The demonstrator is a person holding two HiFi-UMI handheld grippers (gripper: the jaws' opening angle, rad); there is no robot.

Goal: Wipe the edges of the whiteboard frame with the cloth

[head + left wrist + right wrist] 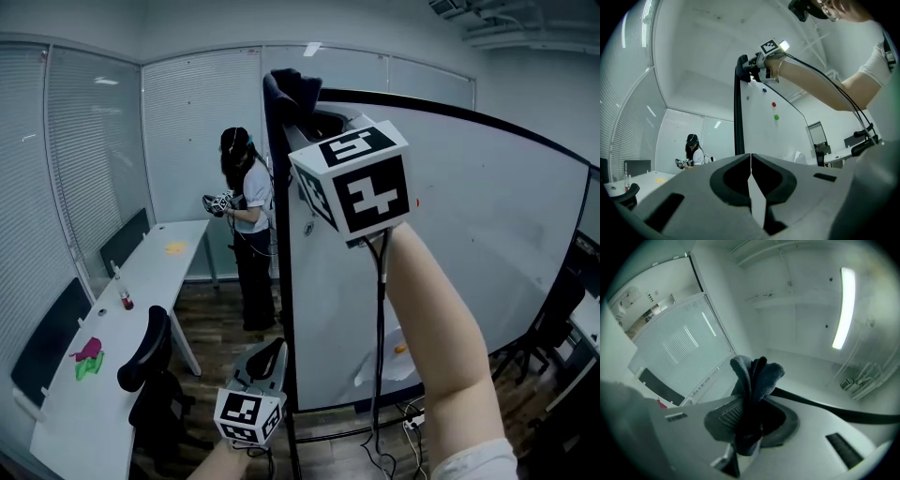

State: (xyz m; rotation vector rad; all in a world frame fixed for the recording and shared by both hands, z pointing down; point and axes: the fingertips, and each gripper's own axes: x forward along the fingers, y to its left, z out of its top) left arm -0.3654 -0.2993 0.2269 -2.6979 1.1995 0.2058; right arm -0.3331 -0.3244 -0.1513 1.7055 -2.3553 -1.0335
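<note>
A white whiteboard with a black frame stands on a floor stand in front of me. A dark cloth bunches at the board's top left corner, with my raised right gripper shut on it. In the right gripper view the cloth sticks out past the jaws, beside the black top edge. My left gripper hangs low beside the frame's left upright, shut and empty. The left gripper view looks up along that upright to the right gripper.
A person stands at the back holding grippers. A long white table runs along the left wall, bearing a red bottle and pink and green items. A black office chair stands near it. Cables lie under the board.
</note>
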